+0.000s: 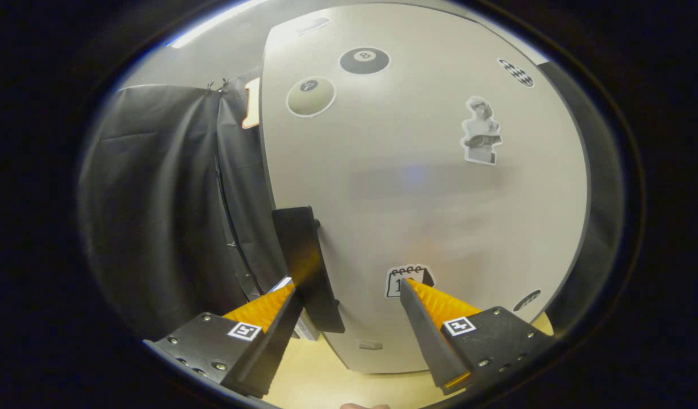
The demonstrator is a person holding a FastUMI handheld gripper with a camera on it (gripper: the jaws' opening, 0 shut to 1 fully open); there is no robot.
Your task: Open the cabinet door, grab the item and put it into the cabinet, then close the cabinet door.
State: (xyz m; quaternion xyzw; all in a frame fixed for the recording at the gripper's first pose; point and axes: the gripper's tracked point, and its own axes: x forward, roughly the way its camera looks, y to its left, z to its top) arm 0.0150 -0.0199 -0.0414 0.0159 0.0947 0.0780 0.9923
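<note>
Right up close now: the tool [349,295] sits spread wide, gripping nothing, its fingers [269,318] straddling the lower edge of the cabinet door [417,193]. The door's dark handle [306,267] stands just ahead of the left finger, running down the door's near edge, and the left fingertip looks to be just beside it; I cannot tell if it touches. The door is pale and dotted with stickers, among them an eight-ball sticker [364,60] up top. Below lies the light tabletop [326,380].
</note>
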